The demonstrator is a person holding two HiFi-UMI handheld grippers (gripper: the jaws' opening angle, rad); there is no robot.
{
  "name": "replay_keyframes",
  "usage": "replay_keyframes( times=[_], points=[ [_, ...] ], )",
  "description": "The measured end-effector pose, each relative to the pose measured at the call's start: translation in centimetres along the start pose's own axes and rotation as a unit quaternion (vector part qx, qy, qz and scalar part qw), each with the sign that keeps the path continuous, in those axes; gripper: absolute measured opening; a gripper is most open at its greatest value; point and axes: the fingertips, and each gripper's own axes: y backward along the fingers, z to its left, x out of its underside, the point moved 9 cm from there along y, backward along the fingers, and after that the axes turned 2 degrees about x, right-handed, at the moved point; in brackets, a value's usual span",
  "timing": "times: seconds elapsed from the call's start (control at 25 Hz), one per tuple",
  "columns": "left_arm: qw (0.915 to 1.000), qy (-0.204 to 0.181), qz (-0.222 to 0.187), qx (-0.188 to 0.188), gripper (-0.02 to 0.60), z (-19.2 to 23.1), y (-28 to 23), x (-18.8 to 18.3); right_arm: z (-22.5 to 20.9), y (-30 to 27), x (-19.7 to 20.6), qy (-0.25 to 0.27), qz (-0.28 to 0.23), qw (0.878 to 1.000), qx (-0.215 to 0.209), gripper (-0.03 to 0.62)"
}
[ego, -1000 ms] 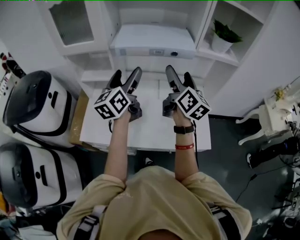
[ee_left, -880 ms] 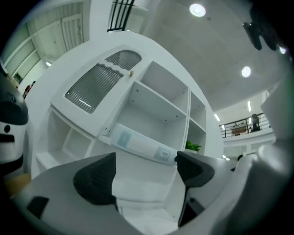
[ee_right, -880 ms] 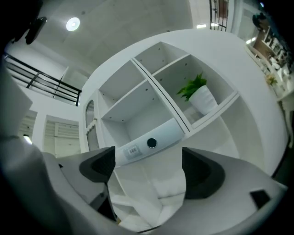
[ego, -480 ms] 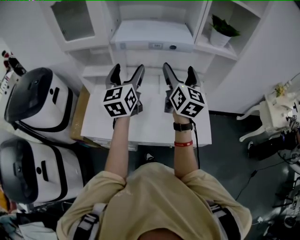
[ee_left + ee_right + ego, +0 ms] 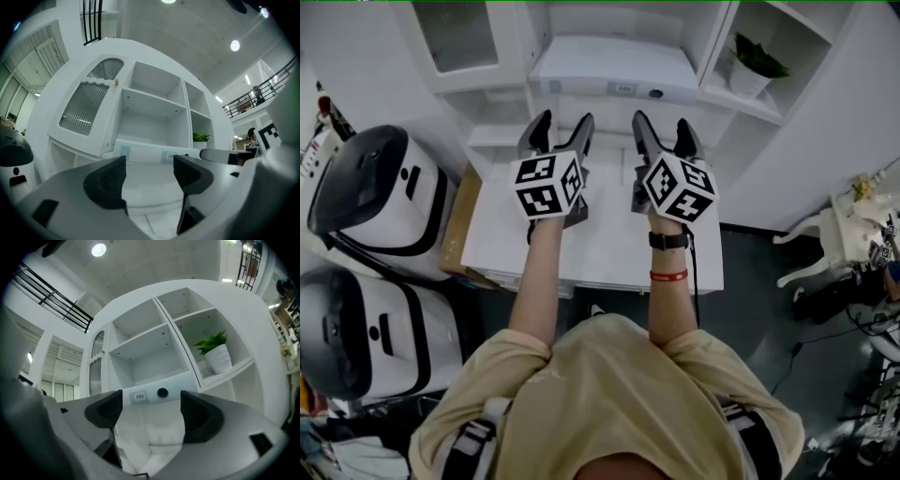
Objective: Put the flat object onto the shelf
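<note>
White shelving [image 5: 718, 42] bears a smooth flat box [image 5: 614, 67] while matte-black left claw [image 5: 562, 127] and right claw [image 5: 662, 127] are closing, empty.

No words or numbers can be read here. A small sticker [image 5: 139, 396] sits on the front edge of the flat white box [image 5: 609, 66] in the shelf. It has thin dark lines like a bar code, but its print is too tiny to read. The left marker cube [image 5: 548, 185] and the right marker cube [image 5: 678, 188] have black and white square patterns, which are not letters. The white machine [image 5: 380, 202] has black shapes on it, and they are not words.
</note>
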Motion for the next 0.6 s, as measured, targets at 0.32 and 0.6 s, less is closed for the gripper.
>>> replay_keyframes(
  times=[0.32,0.6],
  points=[
    [0.9999,-0.013,0.005,-0.002,0.302,0.6,-1.6,0.0,0.0,-1.9,0.2,0.000,0.002,1.000,-0.007,0.377],
    [0.9998,-0.022,0.005,0.000,0.302,1.2,-2.9,-0.1,-0.2,-3.2,0.2,0.001,-0.004,1.000,-0.009,0.340]
  ],
)
